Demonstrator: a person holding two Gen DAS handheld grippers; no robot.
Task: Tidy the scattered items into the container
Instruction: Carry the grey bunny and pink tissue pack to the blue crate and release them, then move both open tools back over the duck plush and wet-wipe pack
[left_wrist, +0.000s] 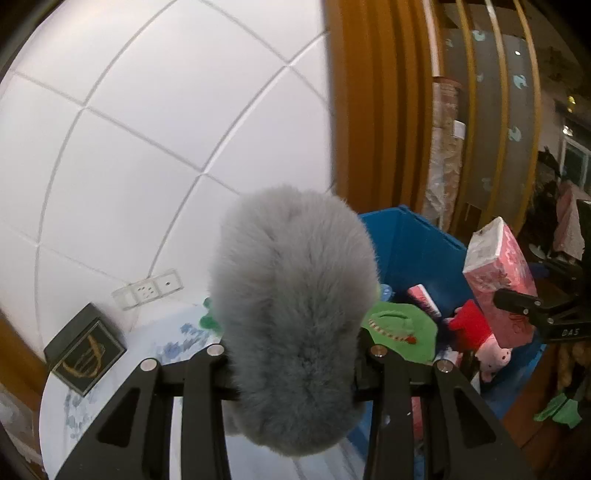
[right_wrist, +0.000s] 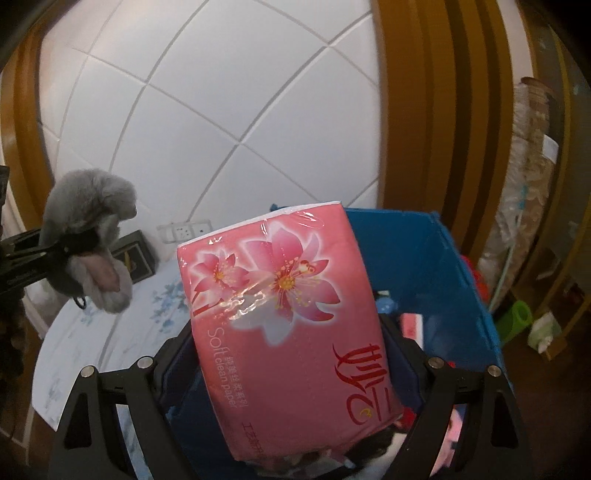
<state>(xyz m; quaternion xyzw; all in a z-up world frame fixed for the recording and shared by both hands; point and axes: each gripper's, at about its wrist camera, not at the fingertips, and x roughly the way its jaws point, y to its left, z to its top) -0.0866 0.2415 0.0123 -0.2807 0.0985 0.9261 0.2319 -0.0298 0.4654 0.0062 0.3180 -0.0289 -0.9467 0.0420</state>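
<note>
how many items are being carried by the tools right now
2: a grey plush toy in the left tool, and a pink tissue pack in the right tool, over the blue bin.

Home interior: white tiled wall (left_wrist: 147, 129), wall socket (left_wrist: 147, 291), wooden door frame (left_wrist: 369, 92), floral tablecloth (right_wrist: 74, 343).

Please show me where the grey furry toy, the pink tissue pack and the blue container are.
grey furry toy (left_wrist: 295, 317): left wrist view, middle of its fur.
pink tissue pack (right_wrist: 291, 332): right wrist view, printed front face.
blue container (right_wrist: 424, 258): right wrist view, inner back wall.
</note>
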